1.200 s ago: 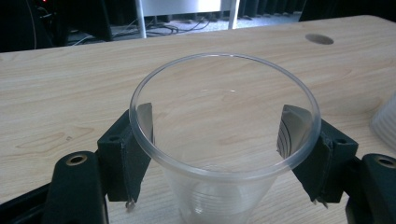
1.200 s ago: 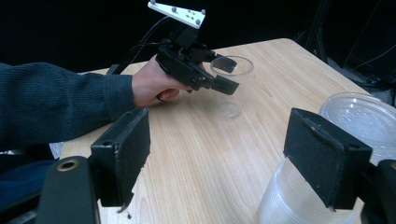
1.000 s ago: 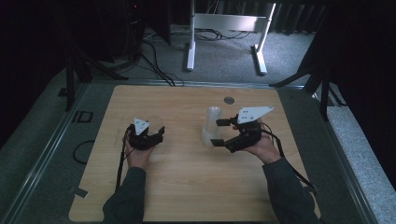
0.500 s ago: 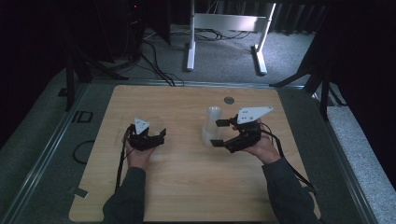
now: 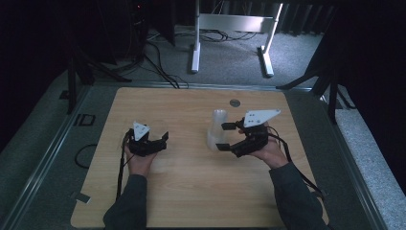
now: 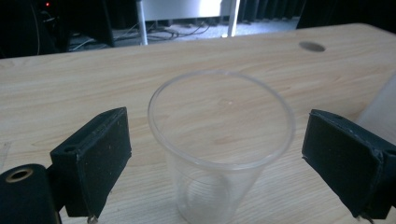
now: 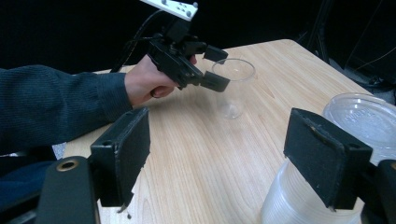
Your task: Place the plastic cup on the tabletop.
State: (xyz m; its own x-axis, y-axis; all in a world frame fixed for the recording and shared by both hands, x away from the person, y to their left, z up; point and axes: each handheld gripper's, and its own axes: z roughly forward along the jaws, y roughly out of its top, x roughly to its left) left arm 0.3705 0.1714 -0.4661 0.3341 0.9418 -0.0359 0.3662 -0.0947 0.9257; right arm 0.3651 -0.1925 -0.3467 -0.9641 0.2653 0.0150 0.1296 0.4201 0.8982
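Observation:
A single clear plastic cup (image 6: 219, 140) stands upright on the wooden table (image 5: 191, 191). My left gripper (image 6: 219, 158) is open around it, with a gap between each pad and the cup wall; its jaws have just been opening. The right gripper view shows the same cup (image 7: 232, 88) between the left gripper's (image 7: 215, 67) spread jaws. To the right, a stack of clear cups (image 5: 216, 130) stands upright. My right gripper (image 5: 223, 136) is open with its tips at the stack. In its own view the stack (image 7: 322, 196) sits partly behind the right-hand pad, far from the other pad.
A round grey hole (image 5: 234, 102) lies in the table near its far edge. Beyond the table stands a white-legged frame (image 5: 230, 28) with cables on the grey floor. Both gripper cables trail back along the forearms.
The left gripper's jaws look slightly wider apart than a second ago. Both hands and the cup stack stay where they were.

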